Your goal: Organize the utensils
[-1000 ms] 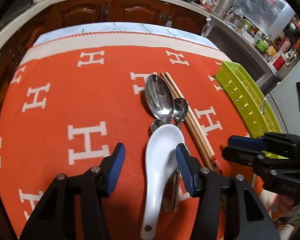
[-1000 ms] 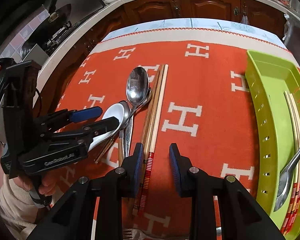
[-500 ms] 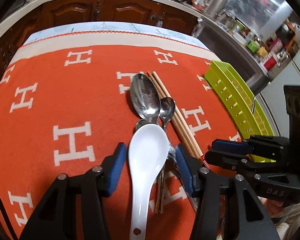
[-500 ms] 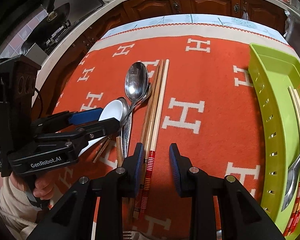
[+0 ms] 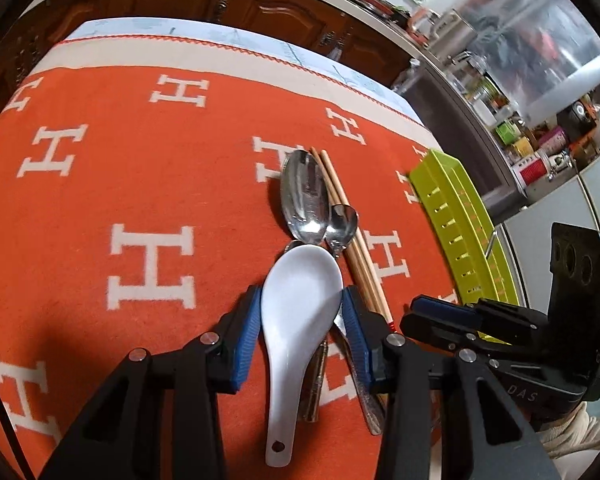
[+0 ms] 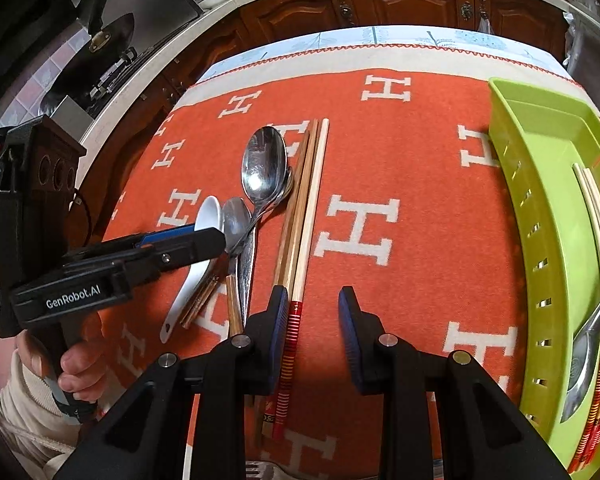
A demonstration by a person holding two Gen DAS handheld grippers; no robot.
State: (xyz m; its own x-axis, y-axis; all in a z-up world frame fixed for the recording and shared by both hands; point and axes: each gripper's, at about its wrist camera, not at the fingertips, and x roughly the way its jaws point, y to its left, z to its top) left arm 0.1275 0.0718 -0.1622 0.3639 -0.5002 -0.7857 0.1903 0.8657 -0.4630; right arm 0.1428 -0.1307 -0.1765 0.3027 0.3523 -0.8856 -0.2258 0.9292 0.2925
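Observation:
My left gripper (image 5: 302,320) has closed on the bowl of a white ceramic spoon (image 5: 296,320) that lies on the orange cloth; both blue pads touch its sides. Beyond it lie a large steel spoon (image 5: 304,200), a small steel spoon (image 5: 341,224) and wooden chopsticks (image 5: 352,240). In the right wrist view my right gripper (image 6: 314,320) is open, low over the cloth, its left finger beside the red-banded chopsticks (image 6: 304,220). The left gripper (image 6: 180,244) and white spoon (image 6: 208,216) also show there.
A green slotted tray (image 6: 540,200) stands at the right with chopsticks and a steel spoon (image 6: 588,344) in it. Kitchen counter and wooden cabinets (image 6: 400,0) run along the far side. A fork tip (image 6: 256,472) shows at the bottom edge.
My left gripper moved forward over the white spoon and its jaws closed on the spoon's bowl. The right gripper stayed nearly still, open beside the chopsticks.

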